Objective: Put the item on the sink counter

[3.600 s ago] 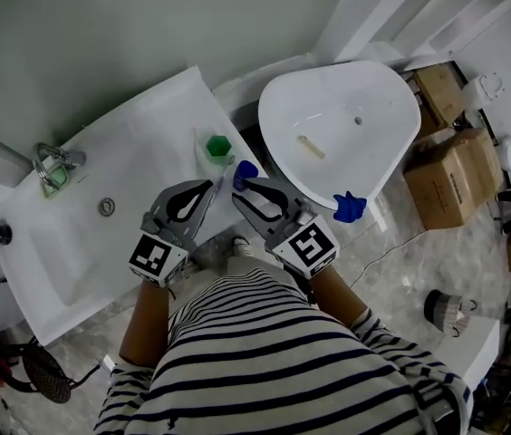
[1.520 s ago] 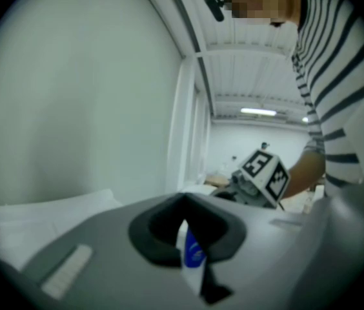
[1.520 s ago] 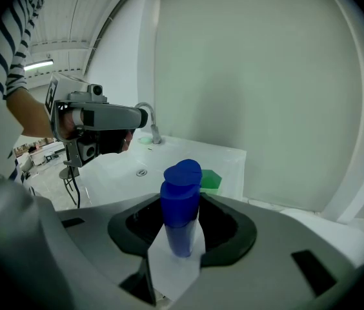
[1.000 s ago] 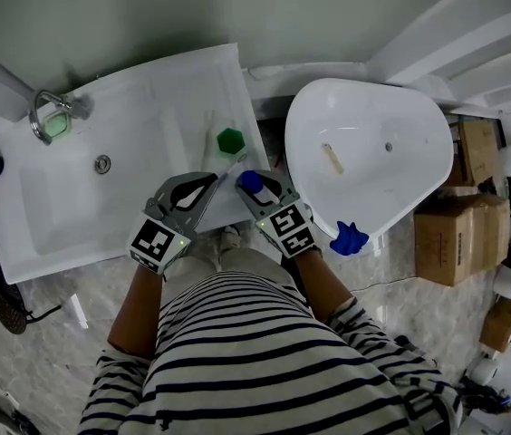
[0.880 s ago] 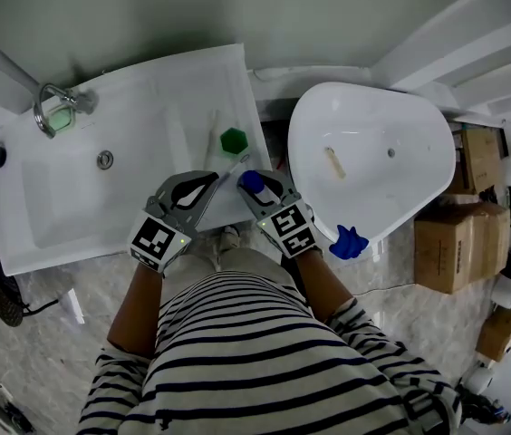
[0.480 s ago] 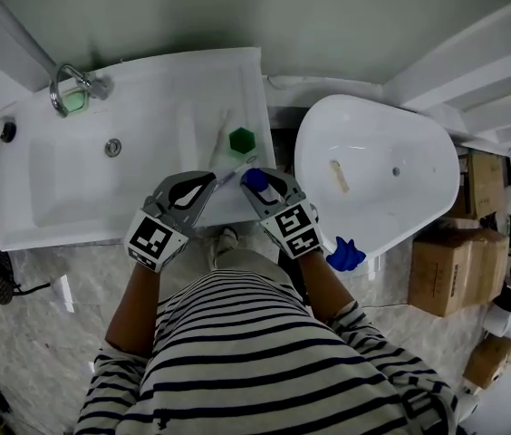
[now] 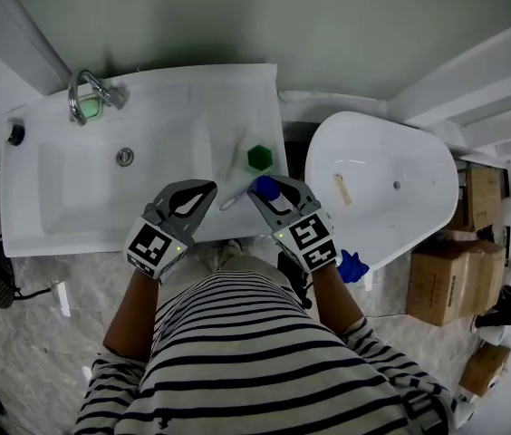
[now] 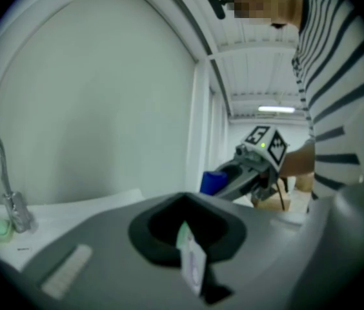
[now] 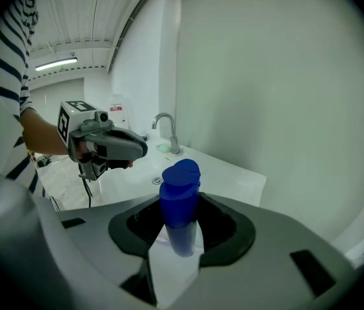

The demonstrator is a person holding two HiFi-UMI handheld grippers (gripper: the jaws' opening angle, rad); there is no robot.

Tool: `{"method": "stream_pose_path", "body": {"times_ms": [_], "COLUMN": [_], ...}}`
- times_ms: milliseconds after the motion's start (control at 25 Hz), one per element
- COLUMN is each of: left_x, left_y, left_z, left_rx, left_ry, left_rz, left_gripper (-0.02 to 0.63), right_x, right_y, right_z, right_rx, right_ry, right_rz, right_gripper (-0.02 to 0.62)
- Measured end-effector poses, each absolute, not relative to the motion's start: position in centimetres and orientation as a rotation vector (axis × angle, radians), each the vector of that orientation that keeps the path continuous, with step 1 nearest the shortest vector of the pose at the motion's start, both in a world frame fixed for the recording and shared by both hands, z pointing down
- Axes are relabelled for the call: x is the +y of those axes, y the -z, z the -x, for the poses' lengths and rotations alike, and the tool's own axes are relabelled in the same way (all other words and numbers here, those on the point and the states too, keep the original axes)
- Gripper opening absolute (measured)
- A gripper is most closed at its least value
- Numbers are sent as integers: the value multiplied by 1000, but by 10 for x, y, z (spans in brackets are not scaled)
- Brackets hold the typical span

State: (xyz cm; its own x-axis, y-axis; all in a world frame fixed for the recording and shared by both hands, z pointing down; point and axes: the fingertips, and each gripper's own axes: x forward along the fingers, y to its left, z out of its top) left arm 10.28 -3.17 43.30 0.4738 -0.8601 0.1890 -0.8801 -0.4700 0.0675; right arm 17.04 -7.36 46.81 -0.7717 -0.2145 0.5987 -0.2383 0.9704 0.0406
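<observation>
Head view, change: sink counter (image 7: 174, 107) squarer ahead than a second ago; blue bottle (image 7: 262, 186) brought from the counter's right edge to over its near right corner, near the green item (image 7: 258, 157); apparently not set down yet, so placing still to do.
Head view, claws: right gripper (image 7: 272, 199) clamped round the bottle; left gripper (image 7: 203, 195) nipping a thin white stick (image 7: 234, 198) that juts toward the bottle.
Left gripper view: jaws nearly together, pinching the stick's pale end; counter beyond.
Right gripper view: jaws partway apart, pressed on the upright bottle's body, cap clear above; counter behind.
</observation>
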Motion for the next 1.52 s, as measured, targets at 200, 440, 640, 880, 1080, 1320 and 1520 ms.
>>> {"method": "stream_pose_path", "body": {"times_ms": [200, 440, 640, 880, 1080, 1320, 1520], "left_x": [-37, -41, -45, -49, -53, -56, -58], "left_y": [-430, -428, -422, -420, -424, -431, -436], "left_z": [-72, -40, -14, 18, 42, 63, 77], "left_rx": [-1493, -1462, -1457, -1469, -1473, -1480, -1491], "left_ry": [-193, -197, -210, -218, -208, -205, -174], "left_rz": [-2575, -2597, -2614, -2624, -2624, -2612, -2595], "left_gripper": [6, 6, 6, 6, 6, 6, 6], "right_x": [-72, -80, -90, -105, -117, -130, -143], "right_y": [-444, -427, -419, -418, -425, -435, -442], "right_z": [-142, -101, -67, -28, 7, 46, 75], "right_rx": [-2466, -2481, -2495, -2512, -2527, -2527, -2540], "right_ry": [-61, -35, -10, -1, -10, -19, -41], "right_rz": [-284, -278, -267, -268, -263, -242, -235], "right_gripper": [146, 146, 146, 146, 146, 146, 146]}}
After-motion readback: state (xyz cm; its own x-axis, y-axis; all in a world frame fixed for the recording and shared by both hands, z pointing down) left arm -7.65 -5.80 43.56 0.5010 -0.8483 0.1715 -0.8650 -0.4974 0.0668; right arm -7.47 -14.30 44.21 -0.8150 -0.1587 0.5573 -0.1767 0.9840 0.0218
